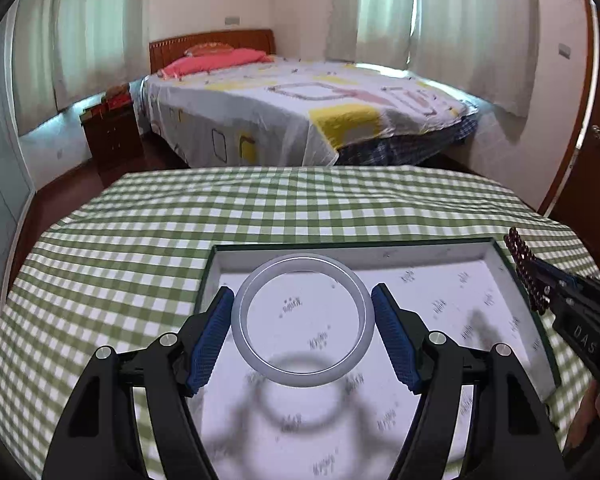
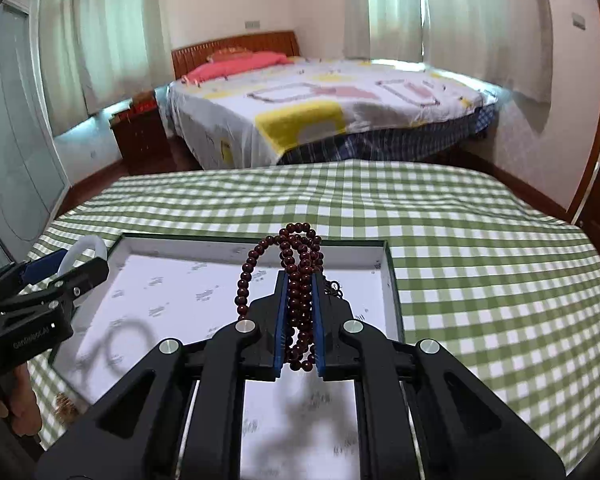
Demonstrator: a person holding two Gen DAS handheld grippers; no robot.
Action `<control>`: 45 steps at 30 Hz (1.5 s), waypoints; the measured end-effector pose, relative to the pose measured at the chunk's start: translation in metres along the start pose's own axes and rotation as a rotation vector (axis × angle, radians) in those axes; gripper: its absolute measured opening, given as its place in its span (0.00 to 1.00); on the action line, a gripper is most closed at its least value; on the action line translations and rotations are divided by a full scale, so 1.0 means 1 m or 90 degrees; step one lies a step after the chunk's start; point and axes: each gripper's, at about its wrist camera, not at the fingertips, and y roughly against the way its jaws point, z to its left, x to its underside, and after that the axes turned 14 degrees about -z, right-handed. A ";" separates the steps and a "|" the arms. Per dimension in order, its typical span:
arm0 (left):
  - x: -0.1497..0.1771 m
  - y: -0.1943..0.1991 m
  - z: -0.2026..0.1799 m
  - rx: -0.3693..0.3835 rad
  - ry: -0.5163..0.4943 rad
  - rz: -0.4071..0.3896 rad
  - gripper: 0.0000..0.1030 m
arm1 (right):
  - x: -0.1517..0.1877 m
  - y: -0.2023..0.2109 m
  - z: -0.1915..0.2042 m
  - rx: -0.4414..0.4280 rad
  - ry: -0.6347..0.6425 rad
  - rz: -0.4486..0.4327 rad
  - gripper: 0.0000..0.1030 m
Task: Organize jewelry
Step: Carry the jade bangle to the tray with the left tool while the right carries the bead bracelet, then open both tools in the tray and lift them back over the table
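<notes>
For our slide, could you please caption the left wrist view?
Left gripper holds a bangle over the tray.

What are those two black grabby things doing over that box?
A person is sorting jewelry with a gripper in each hand. The left gripper holds a pale bangle between its pads, and the right gripper is clamped on a string of dark red beads. Both hang over the open white-lined box on the green checked tablecloth.

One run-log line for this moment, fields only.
left gripper: holding white bangle | right gripper: shut on bead string | both over open box | nothing placed yet
</notes>
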 end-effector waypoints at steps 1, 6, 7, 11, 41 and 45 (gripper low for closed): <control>0.000 -0.011 0.000 0.000 0.003 0.014 0.66 | 0.001 -0.010 0.000 0.002 0.004 0.012 0.11; 0.004 -0.049 -0.002 -0.002 0.008 0.072 0.66 | 0.005 -0.047 0.000 0.013 0.019 0.071 0.11; 0.004 -0.056 -0.003 -0.003 0.004 0.082 0.66 | 0.006 -0.051 -0.001 0.016 0.022 0.081 0.11; 0.008 -0.069 -0.002 -0.003 -0.003 0.104 0.66 | 0.011 -0.068 -0.004 0.024 0.027 0.122 0.11; -0.005 -0.006 0.002 0.019 0.005 -0.038 0.74 | -0.004 0.008 0.004 0.017 0.006 -0.011 0.48; -0.001 0.019 -0.001 0.024 0.000 -0.059 0.74 | 0.003 0.037 0.010 0.012 0.009 -0.032 0.48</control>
